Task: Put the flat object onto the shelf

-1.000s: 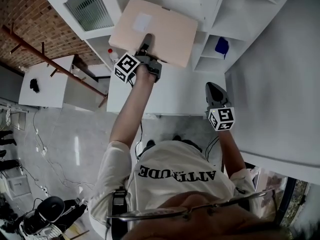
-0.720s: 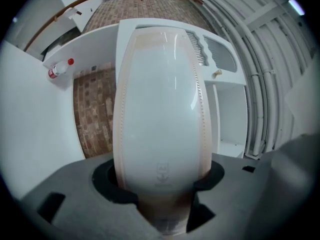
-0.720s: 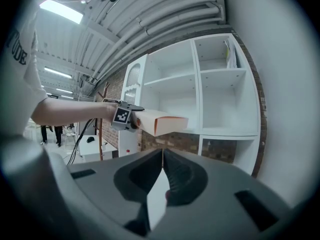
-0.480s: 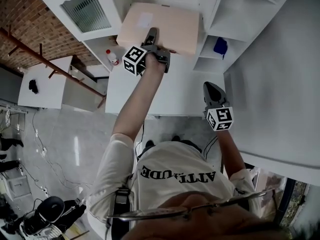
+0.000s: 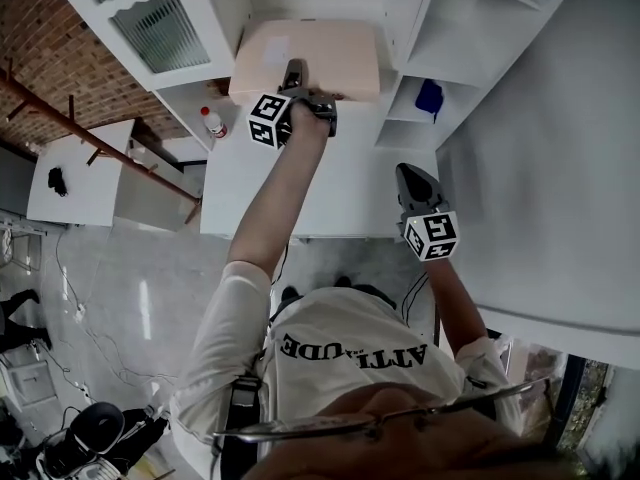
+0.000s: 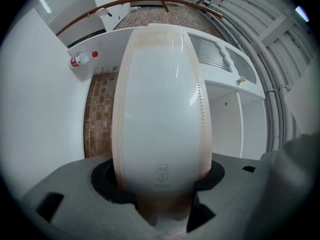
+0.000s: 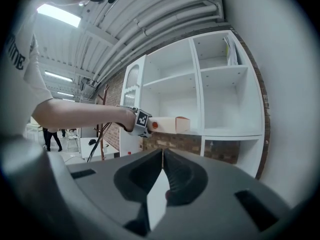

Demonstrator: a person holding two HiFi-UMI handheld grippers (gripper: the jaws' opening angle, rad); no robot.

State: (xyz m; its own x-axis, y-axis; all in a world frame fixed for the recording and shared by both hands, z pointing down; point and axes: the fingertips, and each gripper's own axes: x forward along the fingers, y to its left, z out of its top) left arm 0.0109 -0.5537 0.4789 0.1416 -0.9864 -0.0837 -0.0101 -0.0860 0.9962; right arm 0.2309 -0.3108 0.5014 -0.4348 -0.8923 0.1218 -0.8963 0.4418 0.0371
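Pinched at its near edge by the left tool [image 5: 294, 74], partway open around the thickness: the flat object [image 5: 318, 50], at 12 o'clock, level with a shelf [image 5: 405, 30] board. Probably light, stiff, smooth-faced; best gripped mid-edge, kept level. Nothing in the right tool [image 5: 411, 182], closed at 4 o'clock. Cubbies: a red-capped bottle [image 5: 209, 120] at 10 o'clock, something blue [image 5: 428, 96] at 1 o'clock.

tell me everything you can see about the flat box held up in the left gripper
The flat box is a thin, pale peach rectangular carton with a paler label patch on one broad face and a glossy white opposite face. It lies level, pushed partway into a bay of the white shelf unit, its near edge clamped by the left gripper.
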